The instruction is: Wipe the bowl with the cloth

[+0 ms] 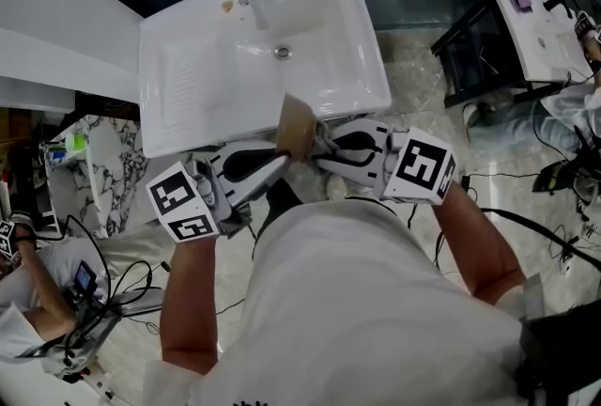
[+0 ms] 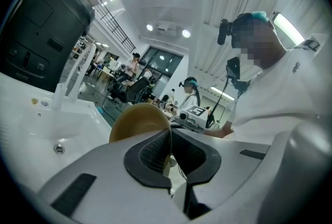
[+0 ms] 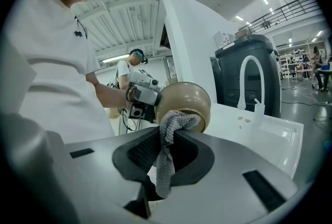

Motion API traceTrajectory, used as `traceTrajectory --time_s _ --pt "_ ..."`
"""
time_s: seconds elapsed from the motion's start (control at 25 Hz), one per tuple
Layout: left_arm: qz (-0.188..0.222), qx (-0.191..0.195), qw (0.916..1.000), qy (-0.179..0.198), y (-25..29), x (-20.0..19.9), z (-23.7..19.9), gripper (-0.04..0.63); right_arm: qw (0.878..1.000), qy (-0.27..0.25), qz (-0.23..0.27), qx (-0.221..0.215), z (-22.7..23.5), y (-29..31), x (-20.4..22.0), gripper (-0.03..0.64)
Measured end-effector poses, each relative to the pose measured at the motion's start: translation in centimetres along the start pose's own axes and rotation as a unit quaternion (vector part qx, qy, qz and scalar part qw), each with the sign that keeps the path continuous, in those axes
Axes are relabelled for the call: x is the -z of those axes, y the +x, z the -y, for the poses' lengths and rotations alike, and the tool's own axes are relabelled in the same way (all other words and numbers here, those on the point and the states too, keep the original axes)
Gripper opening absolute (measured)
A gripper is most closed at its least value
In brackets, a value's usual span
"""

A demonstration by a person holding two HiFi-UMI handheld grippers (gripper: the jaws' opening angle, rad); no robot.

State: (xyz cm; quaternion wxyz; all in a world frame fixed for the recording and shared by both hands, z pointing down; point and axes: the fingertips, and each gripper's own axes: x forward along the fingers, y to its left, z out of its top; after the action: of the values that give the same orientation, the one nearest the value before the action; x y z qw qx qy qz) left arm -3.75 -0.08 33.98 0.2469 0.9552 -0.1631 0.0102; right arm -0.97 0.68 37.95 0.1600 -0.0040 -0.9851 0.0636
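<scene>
**Bowl pinched up, rag going on**

Head view: holding the bowl (image 1: 299, 125) tipped on edge at the sink's (image 1: 192, 89) 6 o'clock, giving the rag room.

Left gripper view: clenching the left gripper (image 2: 170, 151) thin on the rim, bowl poking out at 11 o'clock.

Right gripper view: squeezing the right gripper (image 3: 167, 154) on the cloth (image 3: 167, 137), seemingly pressing it against the bowl's outside at 12 o'clock.
</scene>
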Motion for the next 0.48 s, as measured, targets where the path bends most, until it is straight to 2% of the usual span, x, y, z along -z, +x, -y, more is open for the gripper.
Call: traceTrajectory --time_s 0.16,0.48 --pt "-0.011 0.001 0.9999 -0.002 -0.1 0.7 -0.1 0.018 1.0 0.004 0.01 0.01 0.7 -0.4 -0.3 0.046" --pt "-0.016 0.01 0.9998 -0.005 0.0 1.3 0.3 0.018 0.997 0.028 0.031 0.059 3.1 -1.3 -0.7 0.044"
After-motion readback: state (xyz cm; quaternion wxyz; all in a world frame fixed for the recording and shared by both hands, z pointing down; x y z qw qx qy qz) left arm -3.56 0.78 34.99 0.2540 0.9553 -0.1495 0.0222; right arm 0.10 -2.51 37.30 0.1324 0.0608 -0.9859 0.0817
